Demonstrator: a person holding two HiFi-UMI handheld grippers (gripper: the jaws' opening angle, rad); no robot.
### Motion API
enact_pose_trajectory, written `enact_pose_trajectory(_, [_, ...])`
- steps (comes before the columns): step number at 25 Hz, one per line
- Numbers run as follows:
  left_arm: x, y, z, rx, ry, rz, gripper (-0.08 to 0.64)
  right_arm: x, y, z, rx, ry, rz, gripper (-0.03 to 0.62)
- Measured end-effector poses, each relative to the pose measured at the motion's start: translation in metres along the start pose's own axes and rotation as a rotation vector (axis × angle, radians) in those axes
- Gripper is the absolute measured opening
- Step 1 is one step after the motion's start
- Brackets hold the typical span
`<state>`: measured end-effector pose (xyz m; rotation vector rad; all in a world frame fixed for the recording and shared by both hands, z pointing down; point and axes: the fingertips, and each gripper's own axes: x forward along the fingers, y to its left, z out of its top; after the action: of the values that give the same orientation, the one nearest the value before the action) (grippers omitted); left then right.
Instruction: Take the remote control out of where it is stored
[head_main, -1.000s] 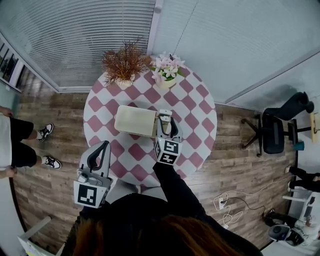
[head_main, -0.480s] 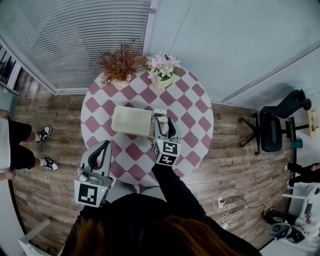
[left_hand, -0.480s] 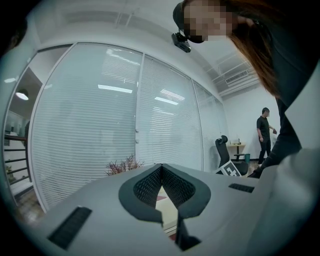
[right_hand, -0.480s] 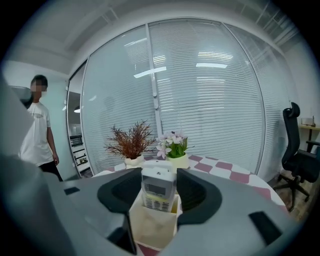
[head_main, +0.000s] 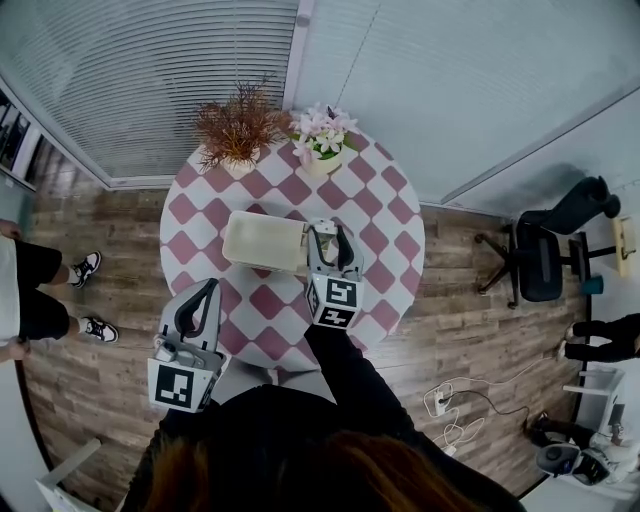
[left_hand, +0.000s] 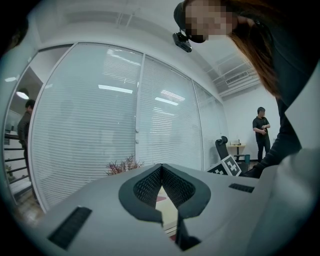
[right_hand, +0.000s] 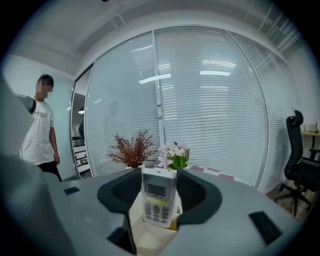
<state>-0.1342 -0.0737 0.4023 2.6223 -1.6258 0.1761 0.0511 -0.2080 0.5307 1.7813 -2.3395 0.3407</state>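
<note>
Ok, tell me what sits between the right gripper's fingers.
The white remote control, upright with its buttons facing the camera. The right gripper has its fingers pressed on both its sides, above the cream box. The right gripper view shows it.

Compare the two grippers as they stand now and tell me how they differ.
The right gripper is clamped on the remote, which stands upright between its jaws. The left gripper is shut on nothing. The right gripper is over the checked table, at one end of the cream box. The left gripper is at the table's near edge, apart from the box. Both are grey, carry a marker cube and point away from the person.
</note>
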Motion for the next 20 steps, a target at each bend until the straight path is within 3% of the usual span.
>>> enact_pose_trajectory(20, [0.034,-0.020,0.000,-0.003,-0.013,-0.072,0.006,-0.071,-0.029,0.039,-0.017,-0.071,0.002,0.232])
